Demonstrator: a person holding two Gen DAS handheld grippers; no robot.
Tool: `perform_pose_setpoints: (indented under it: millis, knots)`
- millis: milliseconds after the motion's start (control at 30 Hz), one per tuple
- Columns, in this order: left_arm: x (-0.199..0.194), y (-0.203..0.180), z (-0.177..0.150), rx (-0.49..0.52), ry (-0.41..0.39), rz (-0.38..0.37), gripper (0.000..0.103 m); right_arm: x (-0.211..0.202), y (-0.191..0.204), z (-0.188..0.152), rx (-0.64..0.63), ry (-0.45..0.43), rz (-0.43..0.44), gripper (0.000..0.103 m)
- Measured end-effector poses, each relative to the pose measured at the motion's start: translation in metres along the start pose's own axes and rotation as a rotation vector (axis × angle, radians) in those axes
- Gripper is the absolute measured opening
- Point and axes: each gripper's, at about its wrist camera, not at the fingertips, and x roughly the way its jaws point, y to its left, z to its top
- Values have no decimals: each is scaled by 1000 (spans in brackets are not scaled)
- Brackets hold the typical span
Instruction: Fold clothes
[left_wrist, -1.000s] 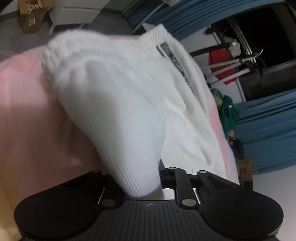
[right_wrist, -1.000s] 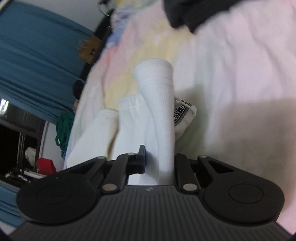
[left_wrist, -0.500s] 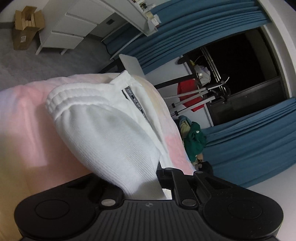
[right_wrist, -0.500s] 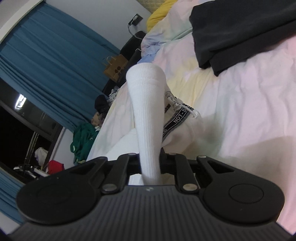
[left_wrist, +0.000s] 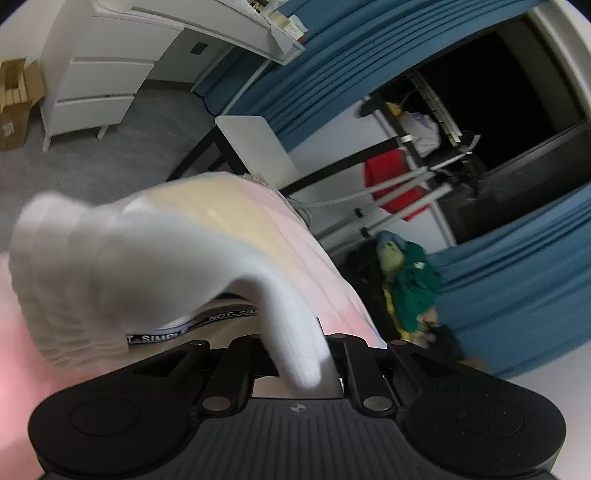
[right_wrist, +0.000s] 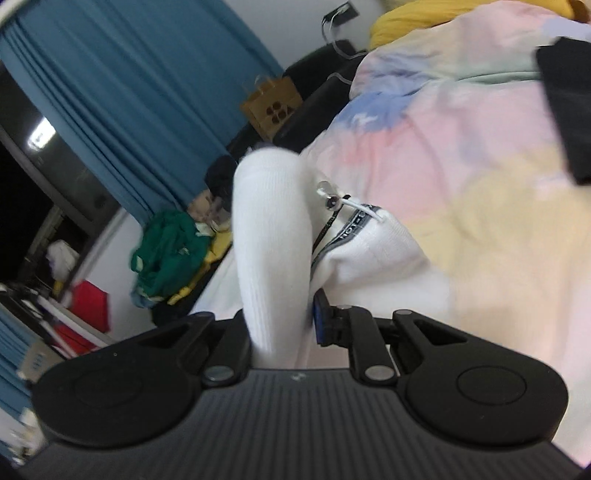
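Pastel bedspread (right_wrist: 480, 184) lies below blue curtains (left_wrist: 517, 280); both downward-tilted tools, left gripper (left_wrist: 301, 365) and right gripper (right_wrist: 280, 332), are clamped on the white ribbed garment (right_wrist: 269, 236), lifted over the bed.

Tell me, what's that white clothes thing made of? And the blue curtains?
White garment: looks like soft ribbed knit, maybe cotton; fine ridges run along it, matte. Blue curtains: look like thick woven cloth, matte, hanging in deep folds. The exact fibre can't be told.
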Motion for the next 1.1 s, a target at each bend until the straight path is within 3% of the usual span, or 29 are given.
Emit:
perform_pose_setpoints:
  millis: [167,267,367,400,467,500,533,600,633,767,867,967,1100]
  knots:
    - [117,-12,22,13,48,157,12,91,28,-26,-76,41,-58,15]
    - [159,0,24,-1,96,207,12,119,27,-36,-86,65,-91,15]
    - [172,6,26,31,115,184,16,122,20,-41,-68,63,-86,17]
    - [171,6,27,46,119,164,19,120,17,-42,-60,60,-73,18]
    - [165,5,29,84,134,117,45,112,13,-39,-42,68,-39,23]
    - [157,4,28,102,133,99,52,108,10,-38,-30,79,-21,33]
    - [149,3,27,119,131,82,62,102,6,-37,-16,99,5,52]
    - [127,3,22,151,127,41,75,86,-2,-35,11,133,60,74]
    - [114,4,19,160,126,20,80,74,-6,-36,18,138,82,80]
    - [64,27,-5,111,116,-52,83,19,-31,-43,68,129,126,79]
    - [35,65,-26,-17,116,-35,83,-9,-66,-56,191,173,130,80]
    - [14,100,-54,-73,85,-17,84,-19,-98,-74,295,259,143,80]
    - [21,126,-69,-199,149,-34,83,-14,-112,-89,342,334,200,80]
